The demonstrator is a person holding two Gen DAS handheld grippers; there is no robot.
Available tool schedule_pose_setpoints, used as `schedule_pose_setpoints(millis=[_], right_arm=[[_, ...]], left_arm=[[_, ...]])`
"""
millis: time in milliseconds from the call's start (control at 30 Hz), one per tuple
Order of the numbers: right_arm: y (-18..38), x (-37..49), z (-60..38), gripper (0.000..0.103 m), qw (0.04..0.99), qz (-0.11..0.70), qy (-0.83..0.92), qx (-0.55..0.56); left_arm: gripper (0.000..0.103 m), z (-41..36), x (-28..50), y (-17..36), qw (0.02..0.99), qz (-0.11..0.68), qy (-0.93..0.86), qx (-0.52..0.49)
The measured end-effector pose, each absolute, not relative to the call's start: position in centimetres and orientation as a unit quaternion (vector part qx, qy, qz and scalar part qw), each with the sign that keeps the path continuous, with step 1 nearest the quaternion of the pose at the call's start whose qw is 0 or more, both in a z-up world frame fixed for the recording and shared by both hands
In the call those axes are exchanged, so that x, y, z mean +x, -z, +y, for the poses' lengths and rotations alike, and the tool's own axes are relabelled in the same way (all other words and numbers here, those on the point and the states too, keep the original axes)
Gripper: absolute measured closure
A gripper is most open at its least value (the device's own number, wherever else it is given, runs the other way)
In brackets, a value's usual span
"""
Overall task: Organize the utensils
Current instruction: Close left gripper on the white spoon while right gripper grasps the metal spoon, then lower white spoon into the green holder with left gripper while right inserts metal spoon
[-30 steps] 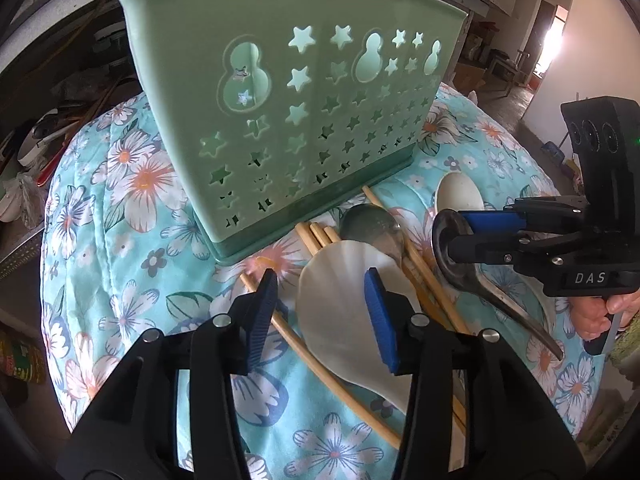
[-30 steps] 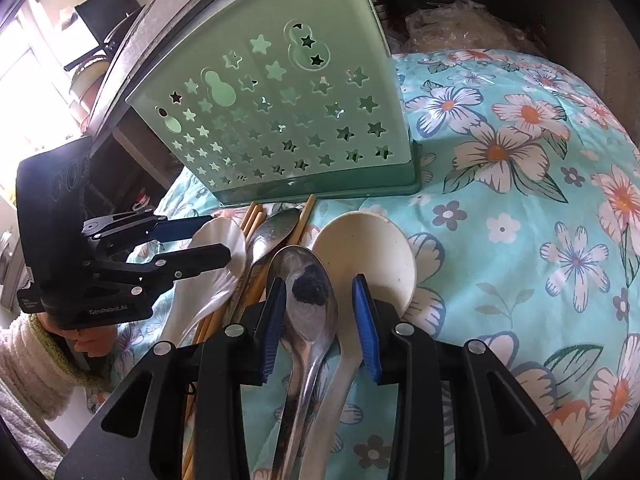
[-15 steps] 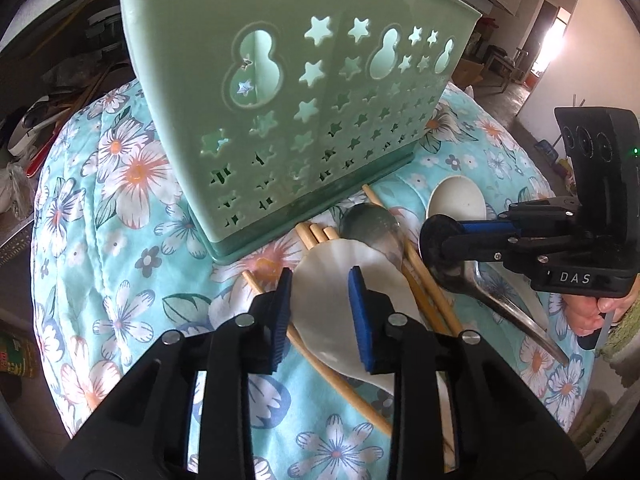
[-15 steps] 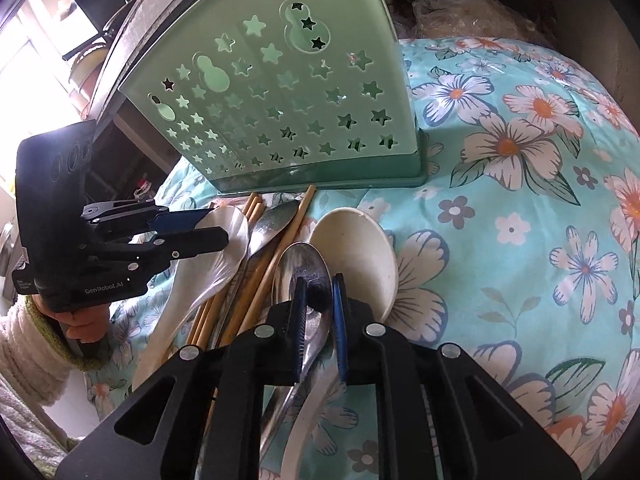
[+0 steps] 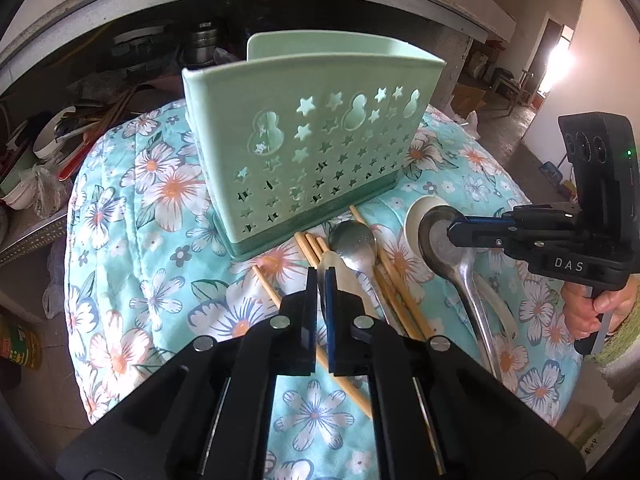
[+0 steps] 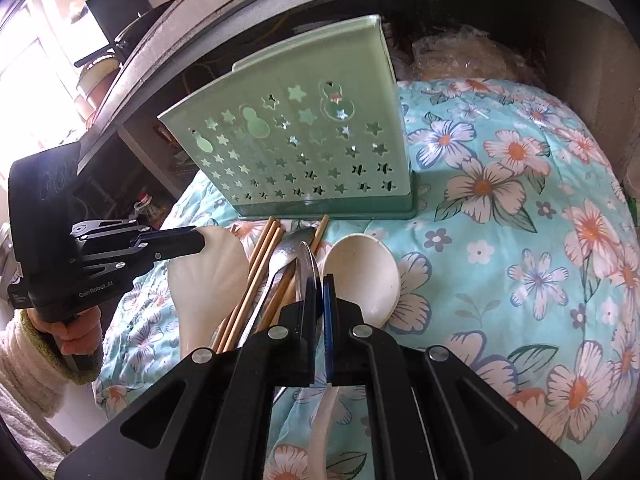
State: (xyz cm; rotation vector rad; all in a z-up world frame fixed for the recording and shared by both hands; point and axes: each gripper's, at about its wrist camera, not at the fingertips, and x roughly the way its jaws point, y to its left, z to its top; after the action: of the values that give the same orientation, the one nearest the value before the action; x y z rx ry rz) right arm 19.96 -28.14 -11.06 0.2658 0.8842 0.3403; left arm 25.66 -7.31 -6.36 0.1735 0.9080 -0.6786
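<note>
On the floral cloth (image 5: pixel 140 240), counted left to right in the left wrist view:

- One mint-green utensil holder (image 5: pixel 320 152) with star cut-outs stands upright at the rear. No utensil is seen in it.
- About five bamboo chopsticks (image 6: pixel 256 264) lie loose in front of it. They overlap, so the count is not firm.
- Four spoons:
  - One white scalloped spoon (image 6: pixel 208 276), with the left gripper (image 5: pixel 318 280) fingers clenched on it.
  - One loose steel spoon (image 5: pixel 354 240) lying across the chopsticks.
  - One cream spoon (image 6: pixel 364 276) on the cloth.
  - One held steel spoon (image 5: pixel 440 248), bowl clamped edge-on in the right gripper (image 6: pixel 320 284) fingers.

A hand (image 5: pixel 600 304) grips the right tool. Bowls and clutter (image 5: pixel 52 140) sit off the cloth at far left. Each gripper's body hides the spoon handles below it.
</note>
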Motion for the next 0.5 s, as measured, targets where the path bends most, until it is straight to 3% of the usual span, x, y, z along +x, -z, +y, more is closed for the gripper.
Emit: schedule_pose_setpoints(millis=[300,500], right_arm=[[5.8,17.4,-29.2,0.1,0.919,0.355,-0.134,0.105],[3.7,16.2,-30.2,0.1,0.932,0.324,-0.122,0.11]], left_arm=[[0.102,-5.2,22.6,-0.7,0.893,0.334,0.294,0.069],[0.102,-3.6,22.2,-7.5,0.941,0.228,0.247,0.047]])
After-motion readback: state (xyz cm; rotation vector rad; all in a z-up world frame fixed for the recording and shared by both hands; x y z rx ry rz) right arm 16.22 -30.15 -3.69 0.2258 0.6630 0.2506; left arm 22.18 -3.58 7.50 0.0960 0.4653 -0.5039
